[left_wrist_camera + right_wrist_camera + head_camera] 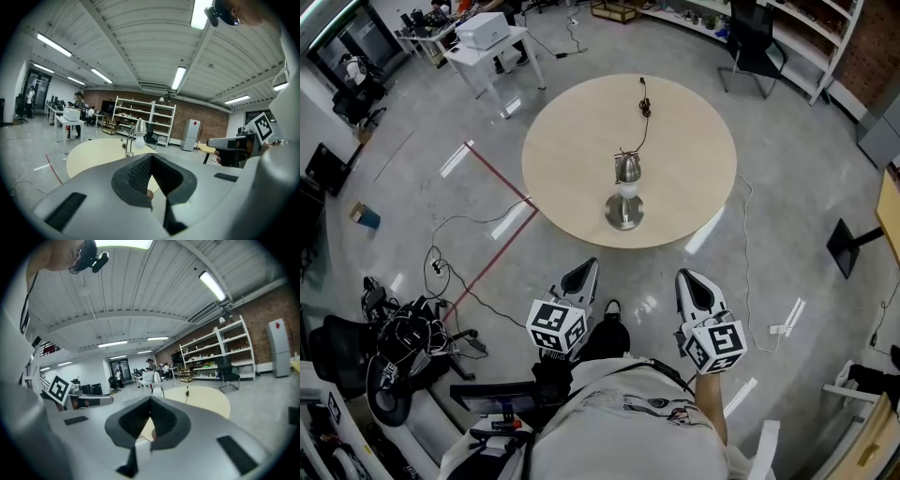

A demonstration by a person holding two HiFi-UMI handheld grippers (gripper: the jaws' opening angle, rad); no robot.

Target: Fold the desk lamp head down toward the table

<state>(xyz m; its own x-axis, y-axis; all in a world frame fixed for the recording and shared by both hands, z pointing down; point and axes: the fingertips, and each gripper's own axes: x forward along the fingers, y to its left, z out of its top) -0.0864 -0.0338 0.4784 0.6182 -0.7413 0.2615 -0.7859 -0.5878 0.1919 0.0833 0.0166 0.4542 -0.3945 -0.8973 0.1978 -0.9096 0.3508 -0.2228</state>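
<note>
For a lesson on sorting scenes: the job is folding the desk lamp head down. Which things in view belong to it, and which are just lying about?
Belong to the job: desk lamp, round table, left gripper, right gripper.
Just lying about: black chair, white side table, floor cables, red floor line.

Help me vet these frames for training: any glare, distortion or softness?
Head view: sharp, with white glare streaks on the glossy floor. Left gripper view: fisheye bowing, black corners, ceiling light blown out. Right gripper view: same bowing and vignette; desk lamp small but distinct.
</note>
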